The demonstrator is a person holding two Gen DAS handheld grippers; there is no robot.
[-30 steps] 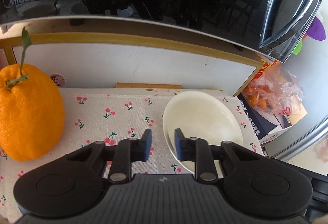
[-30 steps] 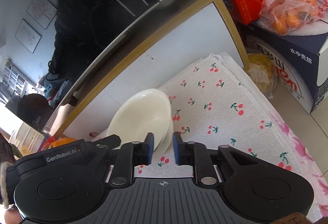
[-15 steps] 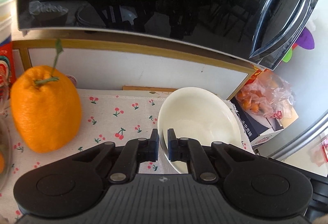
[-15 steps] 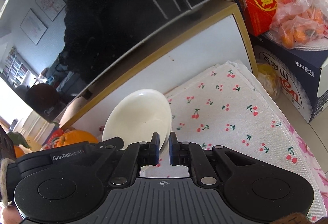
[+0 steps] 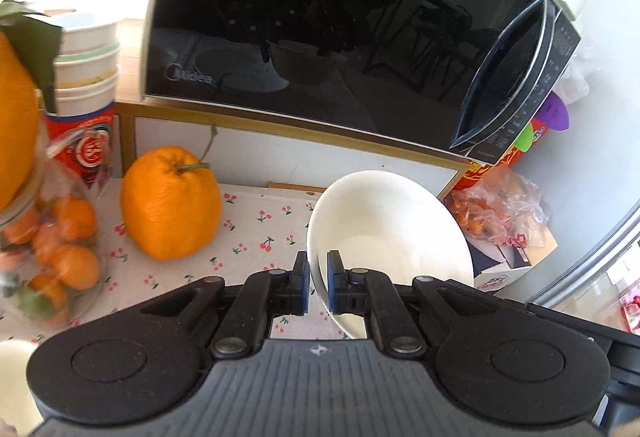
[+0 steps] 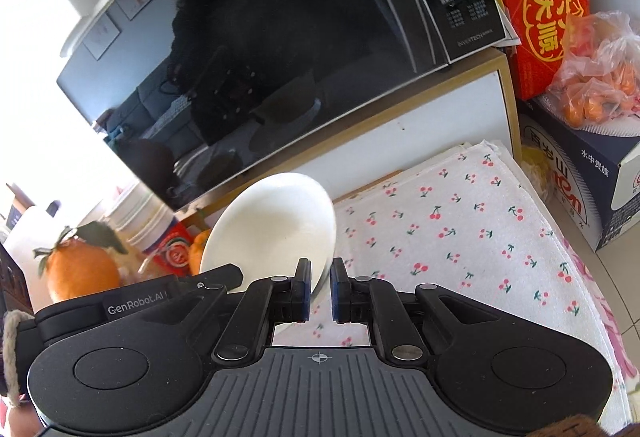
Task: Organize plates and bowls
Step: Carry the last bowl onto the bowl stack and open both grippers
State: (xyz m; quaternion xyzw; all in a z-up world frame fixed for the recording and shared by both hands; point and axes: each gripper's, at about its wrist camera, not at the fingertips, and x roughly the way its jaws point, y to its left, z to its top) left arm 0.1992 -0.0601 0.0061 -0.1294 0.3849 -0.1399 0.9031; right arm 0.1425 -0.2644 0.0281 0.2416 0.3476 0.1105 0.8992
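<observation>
Raised off cherry-print cloth (image 5: 256,221) since earlier frame: shallow round white ceramic bowl (image 5: 384,221) | left tongs (image 5: 318,287) clamped on near rim | right tongs (image 6: 320,289) clamped on opposite rim

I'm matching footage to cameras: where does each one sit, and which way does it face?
Left wrist: on the left gripper, looking down along its fingers at the white bowl rim, the orange and the microwave.
Right wrist: on the right gripper, facing the bowl's opposite rim and the cherry cloth; the left gripper's body shows at left.
Shared: bowl, microwave, cloth.
</observation>
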